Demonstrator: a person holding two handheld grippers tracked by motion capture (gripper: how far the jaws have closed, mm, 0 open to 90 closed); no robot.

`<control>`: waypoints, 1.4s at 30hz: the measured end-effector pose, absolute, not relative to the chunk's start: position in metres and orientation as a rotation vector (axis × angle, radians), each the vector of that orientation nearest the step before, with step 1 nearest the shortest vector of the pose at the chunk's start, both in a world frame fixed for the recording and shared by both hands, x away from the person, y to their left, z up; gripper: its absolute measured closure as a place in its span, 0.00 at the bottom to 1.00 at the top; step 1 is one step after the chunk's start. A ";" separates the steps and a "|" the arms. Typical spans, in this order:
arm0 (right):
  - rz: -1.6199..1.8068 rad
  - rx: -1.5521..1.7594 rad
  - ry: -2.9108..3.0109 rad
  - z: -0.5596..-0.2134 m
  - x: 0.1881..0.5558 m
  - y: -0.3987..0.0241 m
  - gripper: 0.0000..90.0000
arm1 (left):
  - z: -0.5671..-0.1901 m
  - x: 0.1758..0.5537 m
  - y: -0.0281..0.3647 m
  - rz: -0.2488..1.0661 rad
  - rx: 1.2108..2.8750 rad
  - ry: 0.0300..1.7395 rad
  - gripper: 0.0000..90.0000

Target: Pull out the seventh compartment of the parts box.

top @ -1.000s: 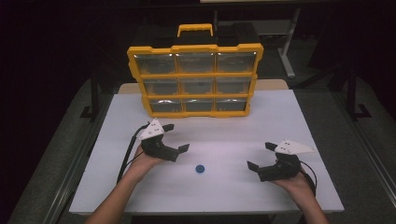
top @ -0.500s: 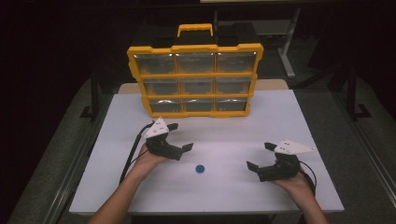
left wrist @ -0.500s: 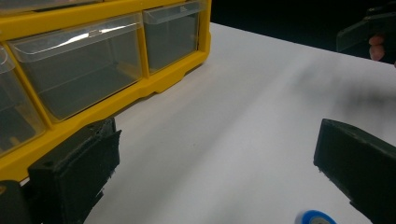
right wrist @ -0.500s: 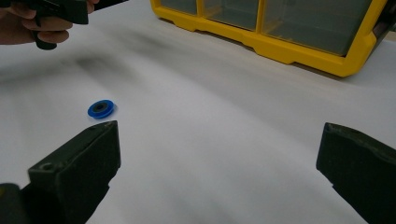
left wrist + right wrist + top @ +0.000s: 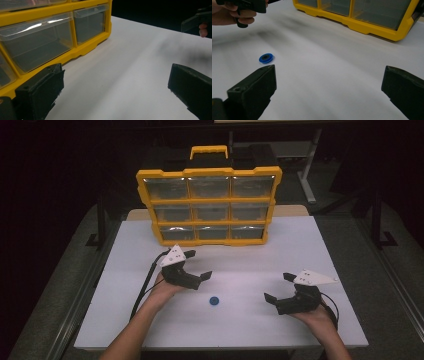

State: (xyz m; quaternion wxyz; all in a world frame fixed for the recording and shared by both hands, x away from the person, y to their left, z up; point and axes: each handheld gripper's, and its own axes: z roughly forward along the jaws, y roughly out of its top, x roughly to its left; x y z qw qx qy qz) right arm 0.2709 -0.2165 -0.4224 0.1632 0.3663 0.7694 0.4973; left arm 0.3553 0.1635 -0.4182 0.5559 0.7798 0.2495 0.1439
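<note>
A yellow organizer with clear drawers stands upright at the back of the white table. A small blue disc lies on the table between my hands, near the front. My left gripper is open and empty, just left of and behind the disc, pointing right. In the left gripper view its jaws stand wide apart beside the organizer's bottom drawers. My right gripper is open and empty, right of the disc. In the right gripper view the disc lies ahead on the left.
The organizer's yellow handle sticks up at the back. A black cable trails from the left gripper along the table. Dark floor and table legs surround the table. Bare white surface lies to the right of the organizer.
My left gripper has shifted a little to the right and slightly forward, nearer the organizer. The right gripper and the blue disc have stayed in place.
</note>
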 end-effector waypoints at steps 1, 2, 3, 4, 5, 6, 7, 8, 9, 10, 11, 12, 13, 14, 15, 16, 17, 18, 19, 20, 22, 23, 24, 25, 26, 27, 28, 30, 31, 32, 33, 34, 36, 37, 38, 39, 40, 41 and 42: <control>1.419 1.046 2.194 -0.422 0.271 -0.216 0.00 | -0.418 0.356 0.163 0.341 1.839 0.589 0.00; 1.419 1.045 2.194 -0.423 0.271 -0.216 0.00 | -0.418 0.356 0.162 0.339 1.836 0.589 0.00; 1.418 1.046 2.195 -0.423 0.271 -0.216 0.00 | -0.418 0.356 0.161 0.337 1.828 0.590 0.00; 1.418 1.045 2.194 -0.423 0.271 -0.216 0.00 | -0.418 0.357 0.161 0.339 1.831 0.586 0.00; 1.420 1.046 2.193 -0.423 0.271 -0.216 0.00 | -0.418 0.357 0.161 0.339 1.829 0.584 0.00; 1.420 1.043 2.194 -0.423 0.271 -0.216 0.00 | -0.419 0.357 0.160 0.335 1.824 0.586 0.00; 1.421 1.044 2.194 -0.423 0.271 -0.216 0.00 | -0.419 0.357 0.159 0.332 1.822 0.586 0.00; 1.420 1.042 2.195 -0.423 0.271 -0.216 0.00 | -0.420 0.358 0.159 0.330 1.822 0.584 0.00; 1.421 1.042 2.195 -0.423 0.271 -0.216 0.00 | -0.421 0.358 0.158 0.331 1.823 0.580 0.00; 1.421 1.041 2.195 -0.423 0.271 -0.216 0.00 | -0.421 0.359 0.158 0.329 1.825 0.579 0.00; 1.422 1.042 2.195 -0.423 0.271 -0.216 0.00 | -0.422 0.359 0.158 0.327 1.821 0.579 0.00; 1.420 1.037 2.196 -0.424 0.272 -0.217 0.00 | -0.422 0.359 0.158 0.326 1.818 0.582 0.00; 1.420 1.041 2.198 -0.424 0.271 -0.216 0.00 | -0.422 0.360 0.158 0.331 1.820 0.578 0.00; 1.421 1.041 2.200 -0.424 0.271 -0.216 0.00 | -0.422 0.360 0.158 0.332 1.818 0.581 0.00; 1.421 1.043 2.201 -0.424 0.271 -0.216 0.00 | -0.423 0.360 0.158 0.329 1.815 0.584 0.00; 1.423 1.042 2.200 -0.424 0.271 -0.216 0.00 | -0.423 0.360 0.158 0.326 1.812 0.583 0.00; 1.425 1.042 2.199 -0.424 0.272 -0.216 0.00 | -0.423 0.360 0.157 0.327 1.812 0.580 0.00; 1.425 1.041 2.199 -0.424 0.272 -0.216 0.00 | -0.423 0.360 0.157 0.328 1.818 0.574 0.00; 1.425 1.042 2.199 -0.424 0.272 -0.216 0.00 | -0.424 0.360 0.157 0.330 1.822 0.571 0.00; 1.426 1.041 2.201 -0.425 0.272 -0.216 0.00 | -0.424 0.360 0.156 0.332 1.823 0.566 0.00; 1.425 1.040 2.203 -0.425 0.272 -0.216 0.00 | -0.425 0.359 0.155 0.332 1.827 0.567 0.00; 1.425 1.038 2.204 -0.425 0.272 -0.216 0.00 | -0.425 0.359 0.155 0.333 1.828 0.564 0.00; 1.425 1.037 2.205 -0.425 0.272 -0.216 0.00 | -0.425 0.359 0.154 0.335 1.828 0.563 0.00; 1.425 1.038 2.206 -0.425 0.272 -0.216 0.00 | -0.425 0.359 0.154 0.340 1.836 0.560 0.00; 1.426 1.038 2.207 -0.425 0.272 -0.215 0.00 | -0.426 0.359 0.153 0.345 1.839 0.557 0.00; 1.426 1.037 2.207 -0.425 0.272 -0.215 0.00 | -0.426 0.359 0.153 0.350 1.841 0.554 0.00; 1.427 1.037 2.208 -0.425 0.272 -0.215 0.00 | -0.426 0.359 0.153 0.355 1.851 0.550 0.00; 1.427 1.038 2.209 -0.425 0.271 -0.215 0.00 | -0.427 0.358 0.152 0.361 1.850 0.548 0.00; 1.427 1.037 2.209 -0.425 0.271 -0.215 0.00 | -0.427 0.358 0.152 0.369 1.860 0.541 0.00; 1.427 1.036 2.208 -0.425 0.271 -0.215 0.00 | -0.427 0.358 0.151 0.370 1.859 0.542 0.00; 1.427 1.035 2.209 -0.425 0.271 -0.214 0.00 | -0.427 0.358 0.151 0.375 1.860 0.540 0.00; 1.428 1.035 2.209 -0.425 0.271 -0.214 0.00 | -0.427 0.358 0.151 0.376 1.864 0.539 0.00; 1.429 1.036 2.209 -0.425 0.271 -0.215 0.00 | -0.427 0.358 0.151 0.384 1.869 0.535 0.00; 1.429 1.035 2.209 -0.425 0.271 -0.215 0.00 | -0.427 0.358 0.151 0.391 1.873 0.533 0.00; 1.429 1.036 2.209 -0.425 0.271 -0.215 0.00 | -0.427 0.358 0.151 0.398 1.877 0.530 0.00; 1.428 1.035 2.208 -0.425 0.271 -0.215 0.00 | -0.427 0.357 0.150 0.402 1.875 0.527 0.00; 1.429 1.036 2.208 -0.425 0.271 -0.215 0.00 | -0.426 0.357 0.150 0.405 1.877 0.527 0.00; 1.428 1.035 2.208 -0.425 0.271 -0.215 0.00 | -0.426 0.357 0.151 0.408 1.879 0.526 0.00; 1.429 1.036 2.208 -0.425 0.271 -0.215 0.00 | -0.426 0.357 0.151 0.413 1.878 0.525 0.00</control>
